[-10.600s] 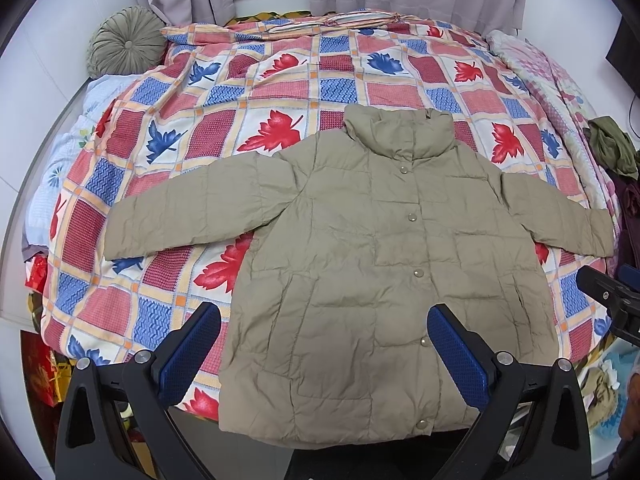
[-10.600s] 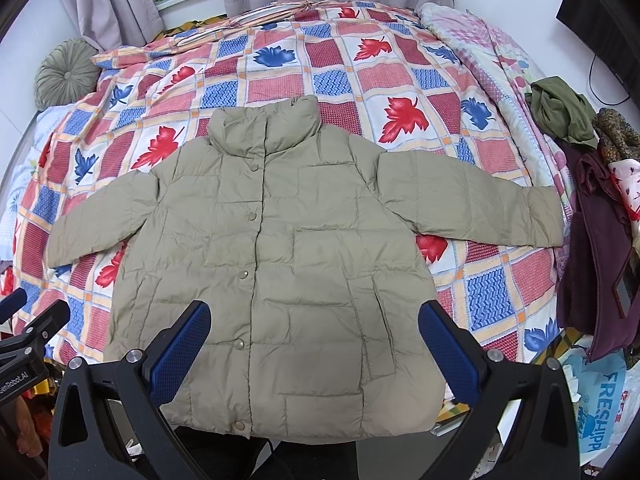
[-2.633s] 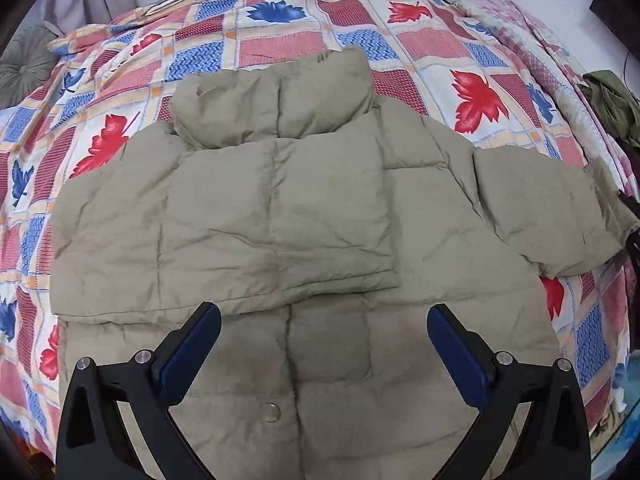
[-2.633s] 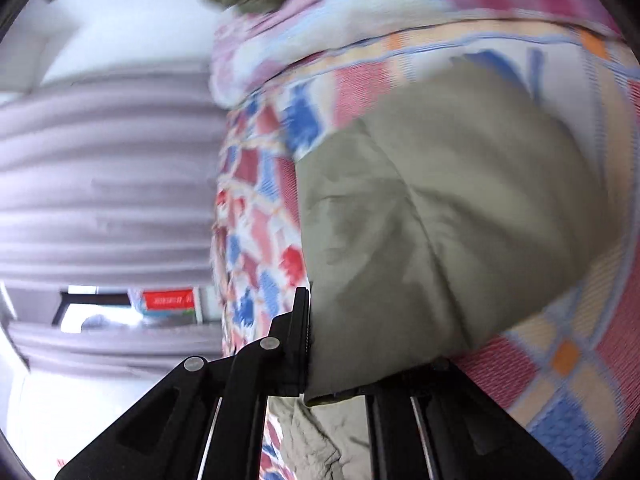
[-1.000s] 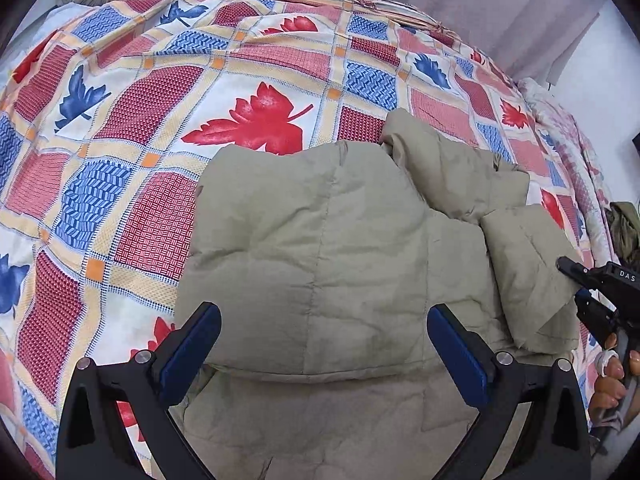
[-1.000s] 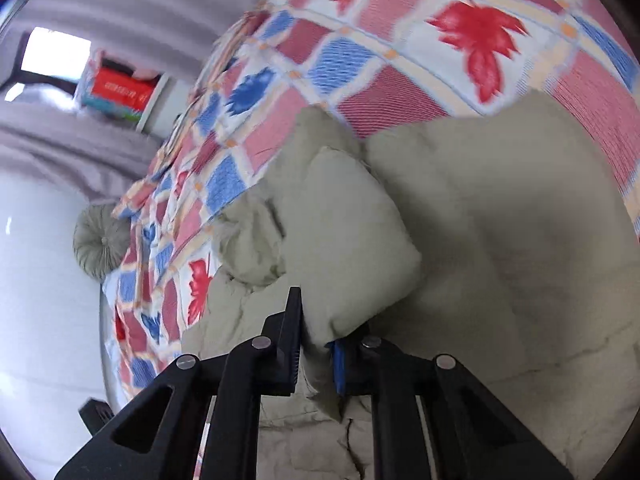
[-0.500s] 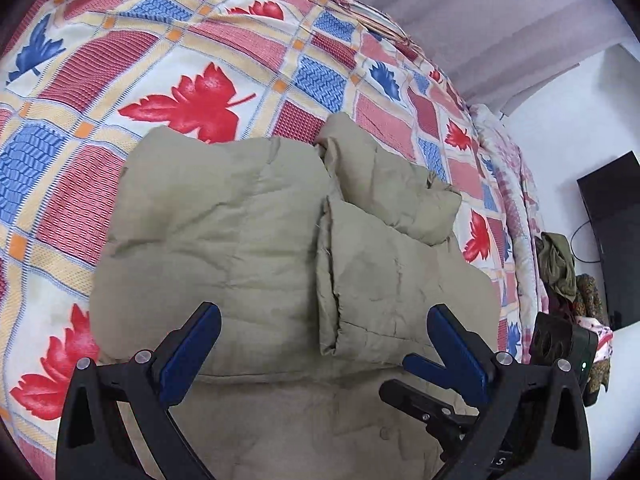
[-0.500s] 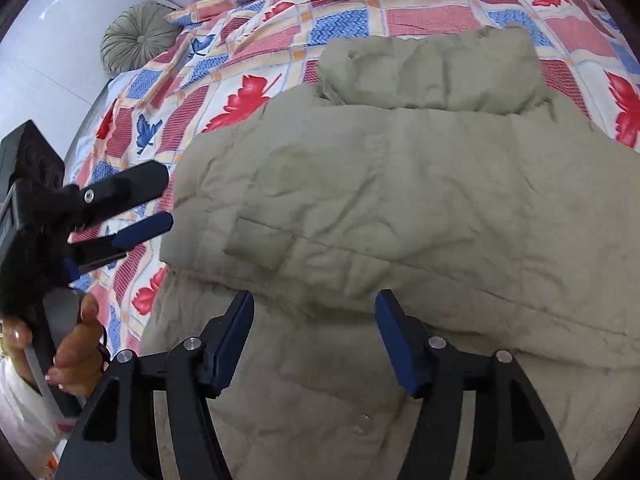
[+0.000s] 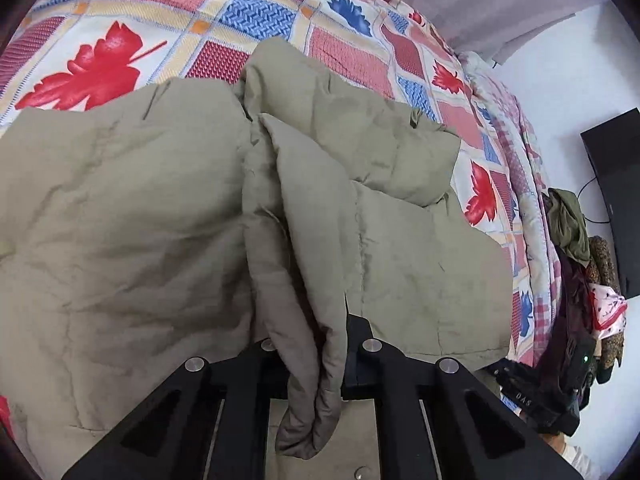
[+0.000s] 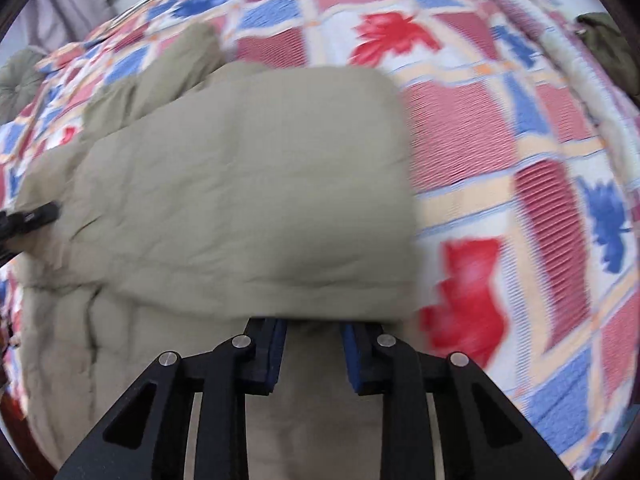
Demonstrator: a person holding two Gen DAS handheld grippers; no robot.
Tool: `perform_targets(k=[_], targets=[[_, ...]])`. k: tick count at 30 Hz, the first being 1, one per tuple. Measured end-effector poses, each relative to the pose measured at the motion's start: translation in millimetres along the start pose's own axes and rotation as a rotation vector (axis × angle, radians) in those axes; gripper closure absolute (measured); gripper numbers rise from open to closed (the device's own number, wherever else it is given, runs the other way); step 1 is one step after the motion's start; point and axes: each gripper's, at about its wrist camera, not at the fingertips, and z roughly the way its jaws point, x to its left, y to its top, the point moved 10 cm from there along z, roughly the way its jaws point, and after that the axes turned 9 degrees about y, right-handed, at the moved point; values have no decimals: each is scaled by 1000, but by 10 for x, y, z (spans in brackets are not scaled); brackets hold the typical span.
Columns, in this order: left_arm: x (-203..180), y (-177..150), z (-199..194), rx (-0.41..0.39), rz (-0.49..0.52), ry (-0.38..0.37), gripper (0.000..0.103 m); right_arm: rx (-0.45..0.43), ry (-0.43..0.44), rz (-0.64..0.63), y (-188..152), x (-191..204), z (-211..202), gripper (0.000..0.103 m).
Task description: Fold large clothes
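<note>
The khaki padded jacket [image 9: 120, 208] lies on a bed, on a quilt [image 9: 256, 16] checked in red, blue and white with red and blue leaves. It is thick, quilted in panels and creased. In the left wrist view its left part spreads wide and flat; in the middle a sleeve [image 9: 304, 264] is lifted up into a long, doubled ridge that runs from the collar area down toward the camera. The stand-up collar [image 9: 352, 128] bulges behind it, and to the right another folded panel of the jacket lies flat on the quilt. A snap button shows at the bottom edge of the picture.

The left tongs [image 9: 310, 356] are closed on the sleeve: the fabric is pinched between the two black arms, and its end hangs down in a loop below the grip. At the far right, beyond the bed's edge, lies a heap of dark clothes [image 9: 572, 264], and a black device with a small green light shows below it.

The right wrist view is blurred. There the jacket [image 10: 248, 200] shows as a broad folded slab with a rounded fold edge near the camera, and quilt [image 10: 520, 128] to its right. The right tongs [image 10: 313, 356] stand low at that fold edge, their blue pads [image 10: 278, 350] a narrow gap apart with jacket fabric between and above them; whether they pinch it I cannot tell. At the left edge a black tip of the other tool [image 10: 38, 214] touches the jacket.
</note>
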Motion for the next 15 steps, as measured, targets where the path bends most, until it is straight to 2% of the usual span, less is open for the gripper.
perform_targets(k=[2, 4, 9, 11, 13, 15], targets=[[84, -18, -65, -19, 4, 34, 92, -26, -11, 21, 108, -129, -42, 82], [177, -78, -23, 2, 6, 57, 92, -28, -11, 33, 172, -205, -2, 88], [332, -225, 130, 19, 19, 131, 91, 1, -50, 17, 129, -253, 310, 90], [378, -229, 111, 20, 6, 137, 91, -4, -62, 21, 138, -264, 304, 90], [443, -207, 27, 9, 5, 173, 84, -5, -54, 27, 141, -264, 259, 90], [529, -181, -110, -10, 17, 215, 84, 4, -38, 34, 150, -241, 177, 88]])
